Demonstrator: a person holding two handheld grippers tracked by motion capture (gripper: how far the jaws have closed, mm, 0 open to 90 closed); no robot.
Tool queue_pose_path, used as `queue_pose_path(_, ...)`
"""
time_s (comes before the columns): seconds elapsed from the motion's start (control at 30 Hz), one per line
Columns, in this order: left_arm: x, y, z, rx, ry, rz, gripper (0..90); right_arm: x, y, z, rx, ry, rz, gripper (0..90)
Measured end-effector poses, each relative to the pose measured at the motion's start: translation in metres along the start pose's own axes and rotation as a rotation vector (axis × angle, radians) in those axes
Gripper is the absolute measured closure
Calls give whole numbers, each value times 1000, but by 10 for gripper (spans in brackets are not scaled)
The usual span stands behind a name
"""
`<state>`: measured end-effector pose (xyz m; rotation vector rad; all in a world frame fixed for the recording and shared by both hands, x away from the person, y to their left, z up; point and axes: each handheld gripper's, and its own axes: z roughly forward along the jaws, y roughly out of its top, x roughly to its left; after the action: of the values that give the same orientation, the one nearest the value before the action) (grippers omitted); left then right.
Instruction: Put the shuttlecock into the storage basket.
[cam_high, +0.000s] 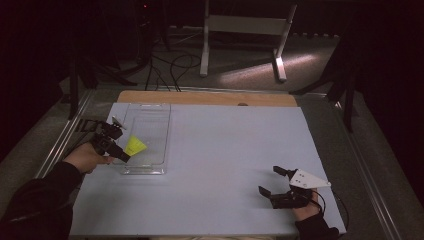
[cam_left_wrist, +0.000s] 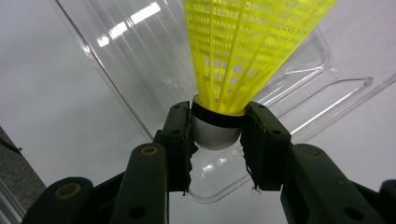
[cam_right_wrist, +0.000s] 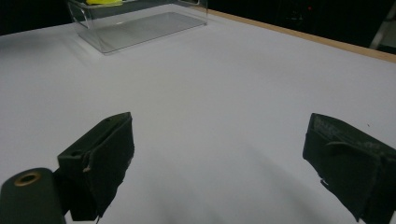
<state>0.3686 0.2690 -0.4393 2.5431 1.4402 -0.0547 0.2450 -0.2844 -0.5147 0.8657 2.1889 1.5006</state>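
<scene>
High view: the left gripper (cam_high: 120, 152) holds a yellow shuttlecock (cam_high: 135, 146) over the left edge of a clear plastic tray (cam_high: 150, 170), which lies on the left part of the pale table sheet (cam_high: 220, 150). The shuttlecock's skirt points into the tray, above its floor. The right gripper (cam_high: 270, 182) rests well apart, near the sheet's right front corner, its jaws spread wide with nothing between them.

Left gripper view: the two black jaws clamp the shuttlecock (cam_left_wrist: 233, 56) by its rounded grey cork base, one pad on each side; a dark band rings the base where the yellow mesh skirt fans out away from the camera. The tray's (cam_left_wrist: 140, 70) ribbed floor and curved rim lie beyond.

Right gripper view: the right gripper (cam_right_wrist: 219, 158) stands wide open above bare sheet; the tray (cam_right_wrist: 140, 28) sits far off, with a sliver of the yellow shuttlecock (cam_right_wrist: 100, 2) at its top edge.
</scene>
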Motion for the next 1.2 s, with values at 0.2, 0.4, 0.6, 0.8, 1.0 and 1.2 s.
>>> queue_pose_path(0.2,-1,4,0,3,11,8,645,0,0,0,0,0,1,90)
queue_pose_path(0.4,-2,8,-4,7,20,6,551,0,0,0,0,1,1,90)
queue_pose_path(0.6,-7,12,-12,-28,11,14,410,0,0,-1,-3,1,-2,90)
queue_pose_path(0.8,-11,15,-21,-56,18,26,358,0,0,0,-3,0,-2,90)
queue_pose_path(1.0,-16,17,-29,-71,8,48,288,0,0,-1,-2,0,-2,90)
queue_pose_path(1.2,-22,18,-30,-62,28,81,152,0,0,-1,-2,1,-2,90)
